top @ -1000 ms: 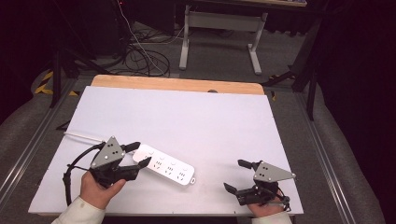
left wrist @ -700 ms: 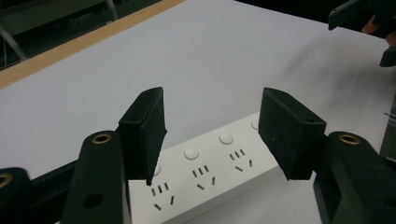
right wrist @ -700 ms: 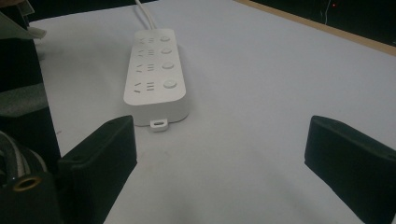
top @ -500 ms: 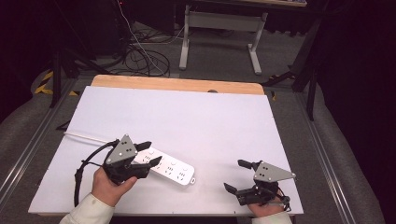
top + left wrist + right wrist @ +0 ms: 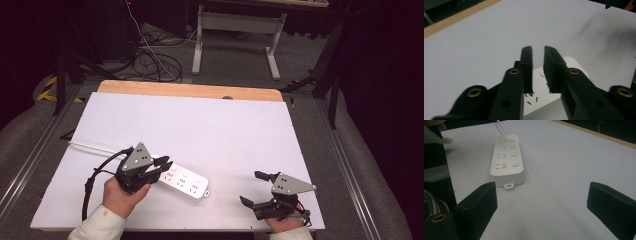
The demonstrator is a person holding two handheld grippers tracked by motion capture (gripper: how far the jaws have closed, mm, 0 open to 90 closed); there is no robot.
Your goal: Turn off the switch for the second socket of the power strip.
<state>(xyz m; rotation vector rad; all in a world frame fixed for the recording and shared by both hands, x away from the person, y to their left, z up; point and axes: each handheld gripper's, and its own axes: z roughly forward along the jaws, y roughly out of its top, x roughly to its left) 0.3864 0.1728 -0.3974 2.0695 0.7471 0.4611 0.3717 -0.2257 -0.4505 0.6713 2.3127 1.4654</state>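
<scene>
On the white bench [image 5: 210,125], a white plastic power strip [image 5: 185,181] is laid slantwise; the nearly closed left tool [image 5: 162,164] is poised over its cord end, the spread right tool [image 5: 250,187] well apart beyond its free end.

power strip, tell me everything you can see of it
The power strip is a long white block with rounded corners, plastic by its look, lying flat and slanted on the white table. It has four socket groups, each with a round button, and a small tab at its free end. A white cord leaves its far end. The left gripper is over that end, jaws nearly closed; contact is unclear.
</scene>
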